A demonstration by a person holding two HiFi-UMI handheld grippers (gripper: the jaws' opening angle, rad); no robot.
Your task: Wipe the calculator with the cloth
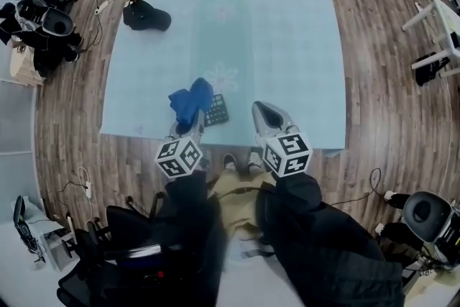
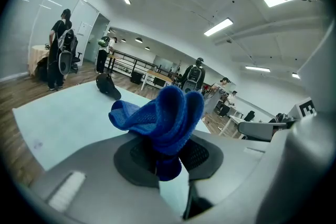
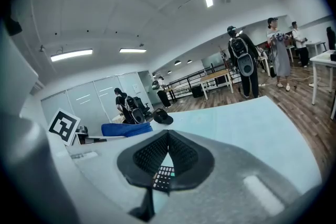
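Note:
A blue cloth (image 1: 191, 101) is bunched up between the jaws of my left gripper (image 1: 190, 120), which is shut on it. In the left gripper view the cloth (image 2: 167, 115) rises in folds out of the clamped pads of that gripper (image 2: 168, 150). A dark calculator (image 1: 216, 111) lies flat on the pale blue table (image 1: 287, 47), just right of the cloth. My right gripper (image 1: 260, 110) hovers to the right of the calculator with its tips together and nothing held. In the right gripper view, calculator keys (image 3: 163, 177) show through a gap below the shut right gripper (image 3: 168, 136), and the cloth (image 3: 126, 129) shows at left.
A black cap (image 1: 146, 15) lies at the table's far left corner. Wooden floor surrounds the table, with cables, chairs and bags (image 1: 39, 25) at the left. People stand beyond the table in both gripper views. The table's front edge (image 1: 215, 144) is just under the grippers.

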